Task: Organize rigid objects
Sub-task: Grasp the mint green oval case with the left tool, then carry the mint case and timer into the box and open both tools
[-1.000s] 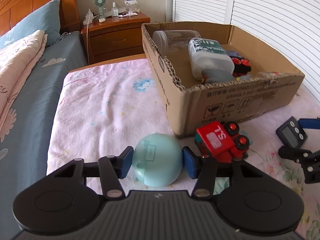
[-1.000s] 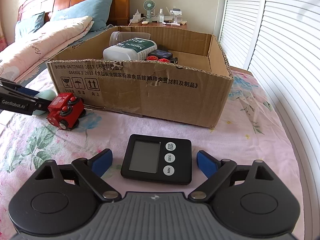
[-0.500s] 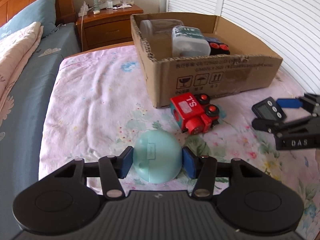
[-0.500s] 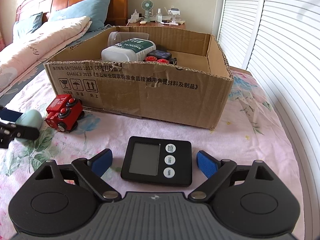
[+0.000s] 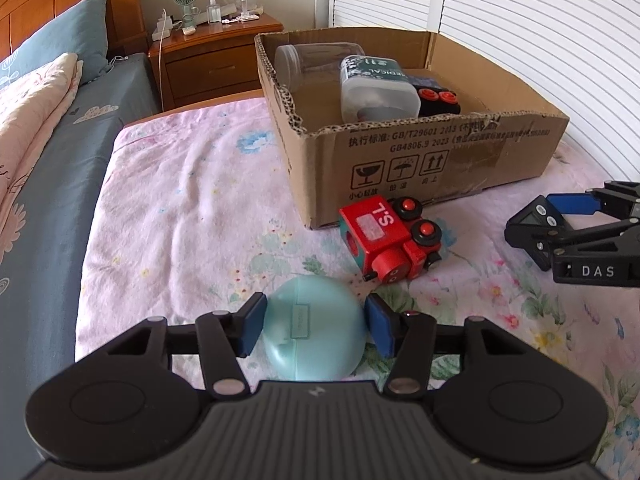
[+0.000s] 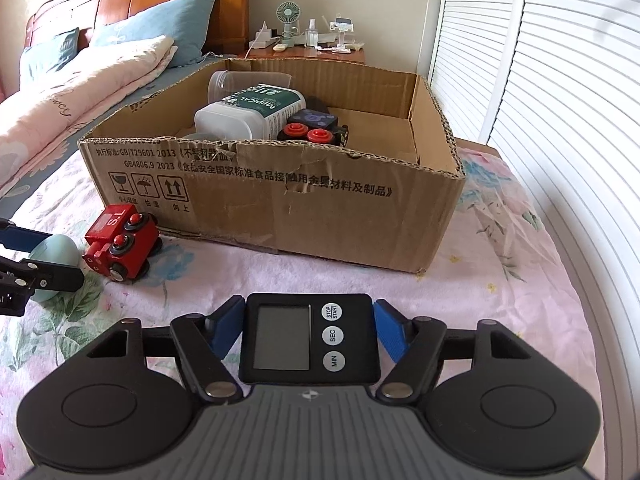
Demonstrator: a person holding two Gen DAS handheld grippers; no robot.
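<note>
My left gripper (image 5: 314,330) is shut on a pale blue egg-shaped case (image 5: 314,338) and holds it above the floral sheet. My right gripper (image 6: 308,330) is shut on a black digital timer (image 6: 308,338), lifted off the bed. A red toy train (image 5: 390,240) lies on the sheet in front of the cardboard box (image 5: 440,160); it also shows in the right wrist view (image 6: 120,248). The box (image 6: 280,208) holds a white medical bottle (image 6: 248,110), a clear jar (image 6: 228,82) and a black toy with red buttons (image 6: 314,130).
The box stands on a pink floral sheet (image 5: 180,200). A wooden nightstand (image 5: 212,56) with a small fan stands behind. Pillows and a quilt (image 6: 80,84) lie at the left. White shutters (image 6: 560,120) run along the right side.
My right gripper closed on the timer and raised it. My left gripper, still holding the blue case, pulled back and rose, so the box and train look farther off.
</note>
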